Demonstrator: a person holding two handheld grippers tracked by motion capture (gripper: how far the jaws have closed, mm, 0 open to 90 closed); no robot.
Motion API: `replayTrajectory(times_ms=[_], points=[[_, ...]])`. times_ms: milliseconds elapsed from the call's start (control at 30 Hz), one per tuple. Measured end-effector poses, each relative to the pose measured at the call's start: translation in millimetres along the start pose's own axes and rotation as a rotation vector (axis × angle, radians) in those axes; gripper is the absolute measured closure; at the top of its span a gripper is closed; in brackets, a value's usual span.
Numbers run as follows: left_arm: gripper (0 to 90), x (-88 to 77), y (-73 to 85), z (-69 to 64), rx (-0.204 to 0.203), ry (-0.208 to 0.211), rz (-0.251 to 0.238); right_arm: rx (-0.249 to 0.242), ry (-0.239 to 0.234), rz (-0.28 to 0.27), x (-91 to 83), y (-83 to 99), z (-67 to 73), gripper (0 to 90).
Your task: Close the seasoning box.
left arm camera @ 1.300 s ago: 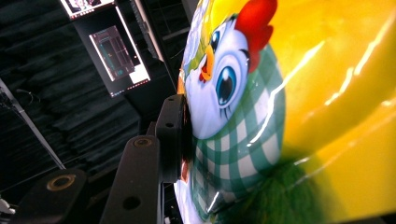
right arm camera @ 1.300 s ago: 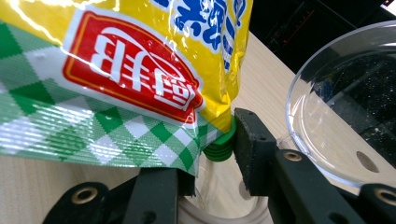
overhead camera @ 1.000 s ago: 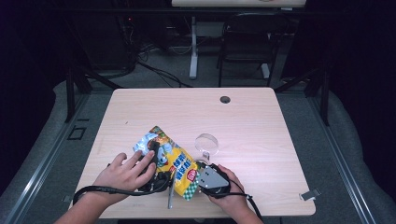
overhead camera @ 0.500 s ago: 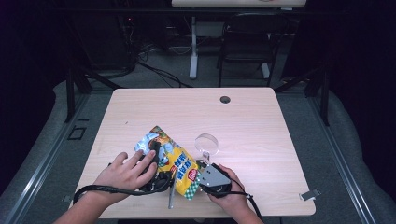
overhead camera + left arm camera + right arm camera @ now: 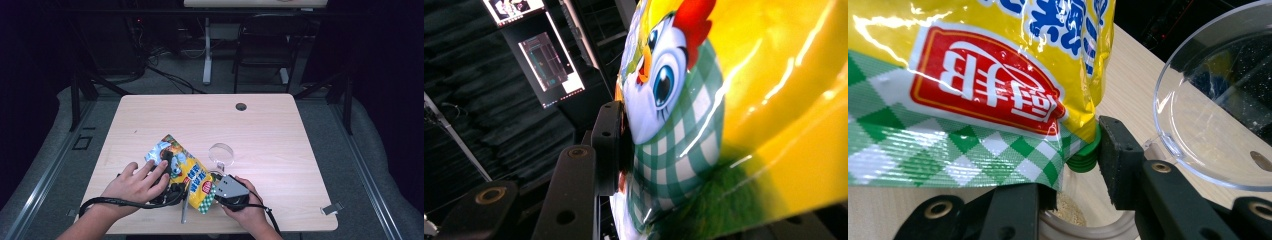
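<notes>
From above, you are working at the near edge of the surface [image 5: 280,125], with the snack bag [image 5: 187,172] lying between your hands, the left tongs [image 5: 172,192] at its left side, the right tongs [image 5: 220,192] at its lower corner, and a clear dish [image 5: 222,153] just beyond. In the left gripper view, the jaws are pressing the bag [image 5: 724,115]. In the right gripper view, the jaws are pinching the checked corner [image 5: 1068,150]. You seem to be holding it ready; opening is still ahead.

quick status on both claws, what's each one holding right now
Left claw: closed on the snack bag, pinching its printed side.
Right claw: closed on the same snack bag, at its green checked corner beside the clear plastic lid.
</notes>
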State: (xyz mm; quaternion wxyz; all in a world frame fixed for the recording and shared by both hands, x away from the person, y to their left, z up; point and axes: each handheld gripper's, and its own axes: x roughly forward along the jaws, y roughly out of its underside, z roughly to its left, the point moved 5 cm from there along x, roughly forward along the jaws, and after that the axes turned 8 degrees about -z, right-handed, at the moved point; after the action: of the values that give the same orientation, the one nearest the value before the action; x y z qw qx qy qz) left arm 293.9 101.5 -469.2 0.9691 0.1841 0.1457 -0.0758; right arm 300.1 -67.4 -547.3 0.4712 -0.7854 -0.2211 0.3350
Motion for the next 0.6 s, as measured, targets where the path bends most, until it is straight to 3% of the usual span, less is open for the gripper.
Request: replayTrajectory(times_ms=[600], points=[[64.6,-1.5,-1.7,5.0,0.045,0.005,0.013,0.004,0.001,0.000,2.4,1.0,0.2,70.2]])
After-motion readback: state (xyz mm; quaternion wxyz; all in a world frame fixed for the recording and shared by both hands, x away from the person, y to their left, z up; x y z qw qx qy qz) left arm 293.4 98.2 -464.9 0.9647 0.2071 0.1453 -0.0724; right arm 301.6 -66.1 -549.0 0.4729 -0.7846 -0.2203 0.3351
